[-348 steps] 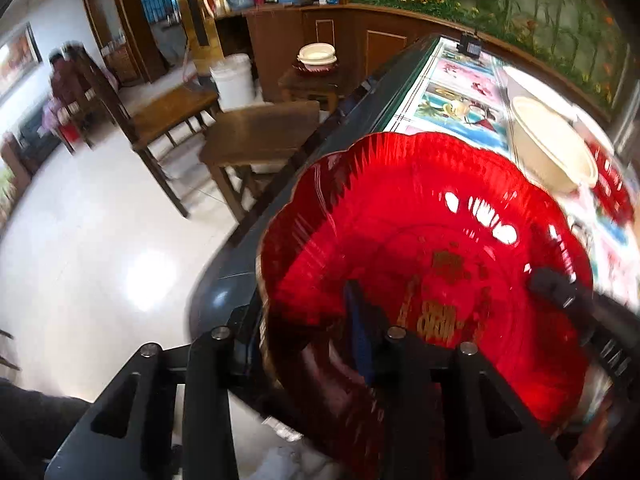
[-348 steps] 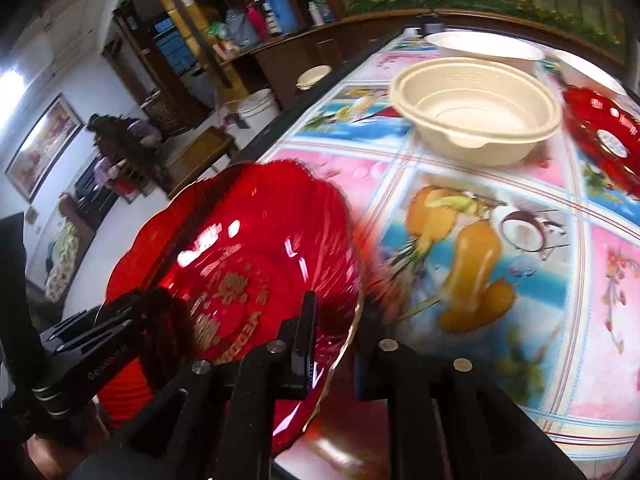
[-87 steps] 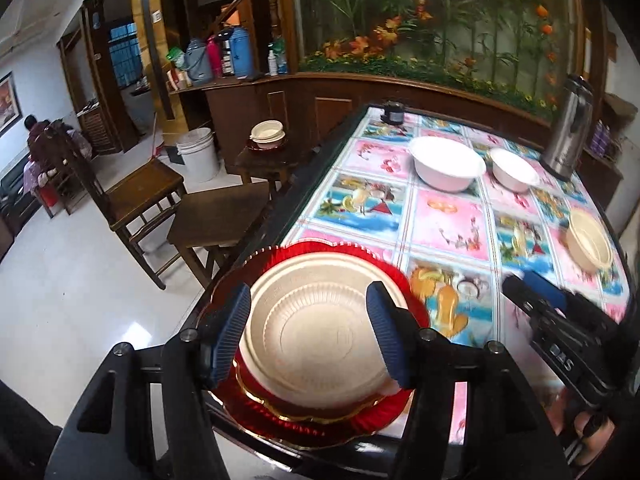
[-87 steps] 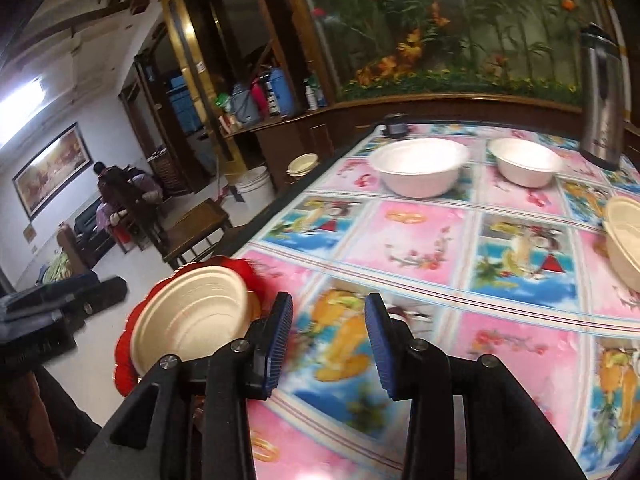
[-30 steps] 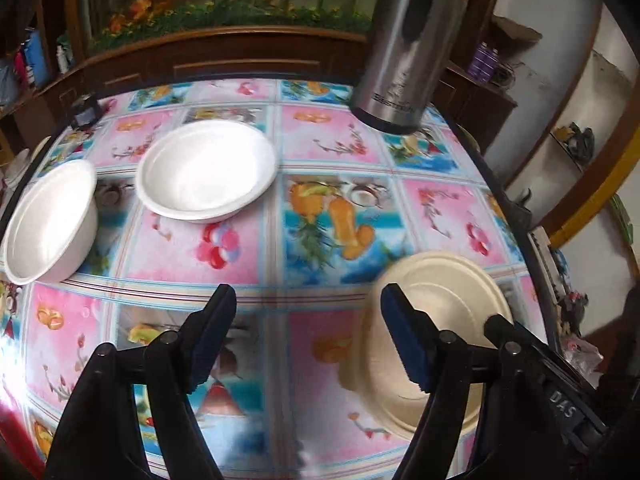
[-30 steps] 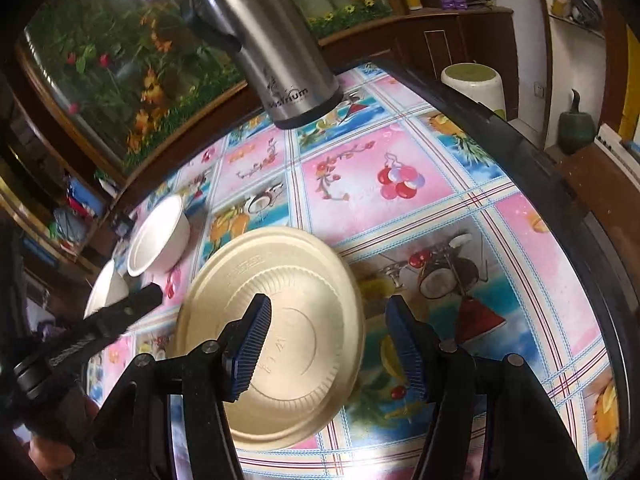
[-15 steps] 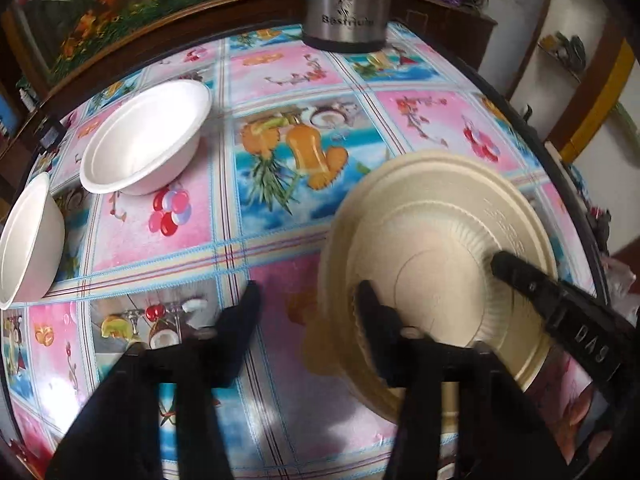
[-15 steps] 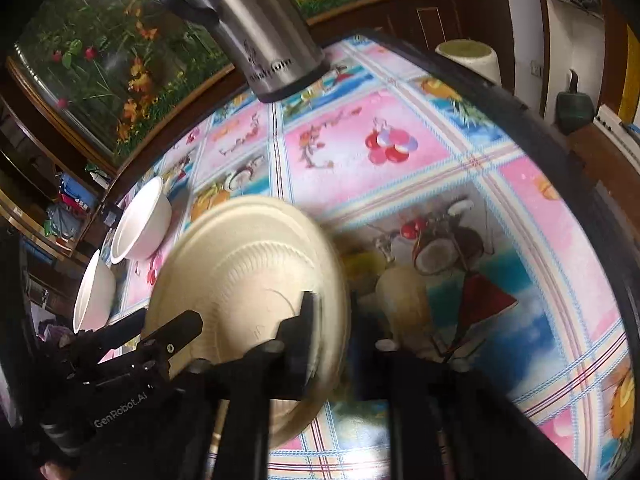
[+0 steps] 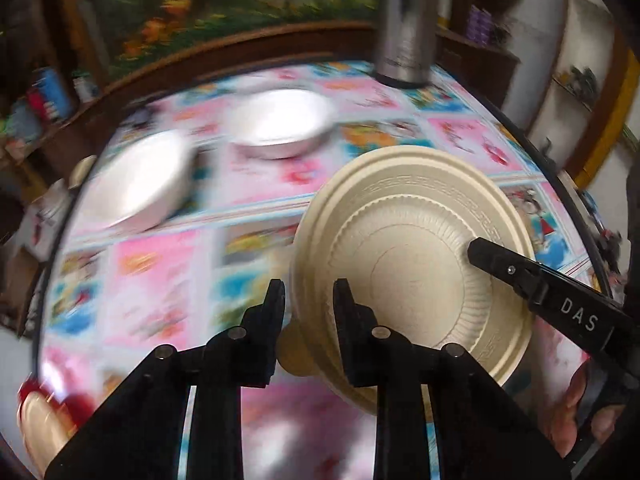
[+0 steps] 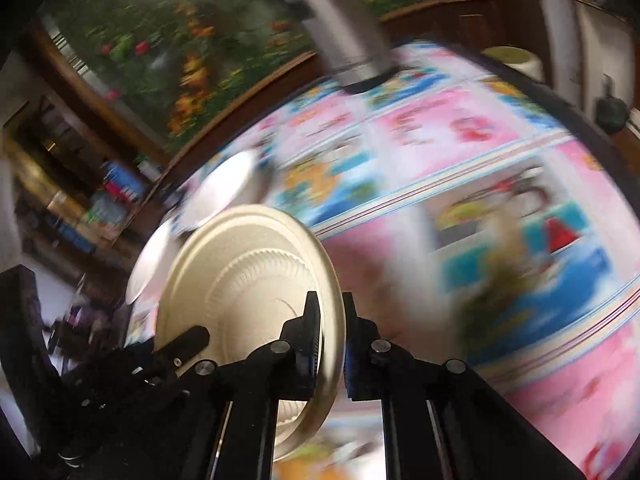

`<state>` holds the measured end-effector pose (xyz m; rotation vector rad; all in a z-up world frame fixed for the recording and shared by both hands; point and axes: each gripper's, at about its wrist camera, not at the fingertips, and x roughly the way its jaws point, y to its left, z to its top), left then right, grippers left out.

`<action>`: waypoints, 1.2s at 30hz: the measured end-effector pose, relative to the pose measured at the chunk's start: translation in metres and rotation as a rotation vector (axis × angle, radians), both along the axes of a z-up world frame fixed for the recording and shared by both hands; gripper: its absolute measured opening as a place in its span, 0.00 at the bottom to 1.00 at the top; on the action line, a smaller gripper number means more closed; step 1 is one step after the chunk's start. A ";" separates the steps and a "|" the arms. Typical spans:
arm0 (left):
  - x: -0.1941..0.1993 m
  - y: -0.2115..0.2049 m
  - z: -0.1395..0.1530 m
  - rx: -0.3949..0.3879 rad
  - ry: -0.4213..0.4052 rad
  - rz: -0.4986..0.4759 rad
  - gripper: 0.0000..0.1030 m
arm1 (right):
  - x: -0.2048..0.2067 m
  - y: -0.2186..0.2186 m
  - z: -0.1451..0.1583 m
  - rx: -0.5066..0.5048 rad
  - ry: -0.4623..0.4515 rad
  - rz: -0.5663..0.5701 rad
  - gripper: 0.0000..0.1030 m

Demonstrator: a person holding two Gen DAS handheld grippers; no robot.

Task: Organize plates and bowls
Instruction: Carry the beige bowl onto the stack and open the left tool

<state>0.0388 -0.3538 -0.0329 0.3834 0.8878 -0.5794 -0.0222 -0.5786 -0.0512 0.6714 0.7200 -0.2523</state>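
Here, left tongs (image 9: 309, 296) and right tongs (image 10: 329, 312) both clamped on the tilted cream bowl's (image 9: 416, 264) rim.

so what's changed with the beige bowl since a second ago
Both hand-held grippers, open around it then, have closed on the beige bowl's rim: left on the near edge, right on the opposite one. The bowl now tilts up. The white bowls and steel flask stayed put.

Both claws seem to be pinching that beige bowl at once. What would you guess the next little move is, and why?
Probably carry the beige bowl leftward toward the stack at the table's left edge. Left gripper and right gripper each clamp its rim, it is tilted up, and the blurred tablecloth suggests travel.
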 end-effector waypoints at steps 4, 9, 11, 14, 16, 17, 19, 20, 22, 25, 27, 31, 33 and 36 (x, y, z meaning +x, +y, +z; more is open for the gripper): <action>-0.008 0.102 0.019 -0.032 -0.036 0.144 0.22 | 0.021 0.070 0.017 0.003 -0.052 0.167 0.09; -0.018 0.199 0.033 -0.035 -0.079 0.281 0.22 | 0.048 0.175 0.037 -0.002 -0.099 0.354 0.08; -0.023 0.233 0.038 -0.034 -0.103 0.338 0.22 | 0.056 0.220 0.043 -0.016 -0.117 0.425 0.08; -0.023 0.278 0.040 -0.046 -0.106 0.414 0.22 | 0.066 0.272 0.044 -0.035 -0.118 0.498 0.08; -0.020 0.302 0.034 -0.049 -0.099 0.460 0.22 | 0.071 0.303 0.041 -0.051 -0.105 0.538 0.08; -0.017 0.312 0.029 -0.053 -0.090 0.481 0.22 | 0.075 0.321 0.038 -0.066 -0.095 0.559 0.09; -0.015 0.328 0.022 -0.064 -0.069 0.514 0.22 | 0.077 0.342 0.034 -0.088 -0.087 0.579 0.09; -0.015 0.332 0.020 -0.068 -0.067 0.520 0.22 | 0.079 0.352 0.031 -0.097 -0.079 0.589 0.09; -0.014 0.342 0.016 -0.076 -0.066 0.532 0.22 | 0.080 0.365 0.026 -0.106 -0.065 0.603 0.09; -0.014 0.355 0.012 -0.089 -0.055 0.538 0.22 | 0.077 0.380 0.022 -0.130 -0.052 0.620 0.09; -0.013 0.359 0.007 -0.093 -0.046 0.544 0.22 | 0.076 0.385 0.022 -0.148 -0.049 0.625 0.09; -0.013 0.361 -0.001 -0.072 -0.064 0.541 0.22 | 0.075 0.392 0.016 -0.182 -0.048 0.615 0.09; -0.014 0.361 -0.003 -0.041 -0.094 0.553 0.23 | 0.075 0.393 0.012 -0.223 -0.056 0.611 0.09; -0.017 0.366 0.002 -0.014 -0.145 0.578 0.40 | 0.074 0.394 0.009 -0.275 -0.090 0.616 0.16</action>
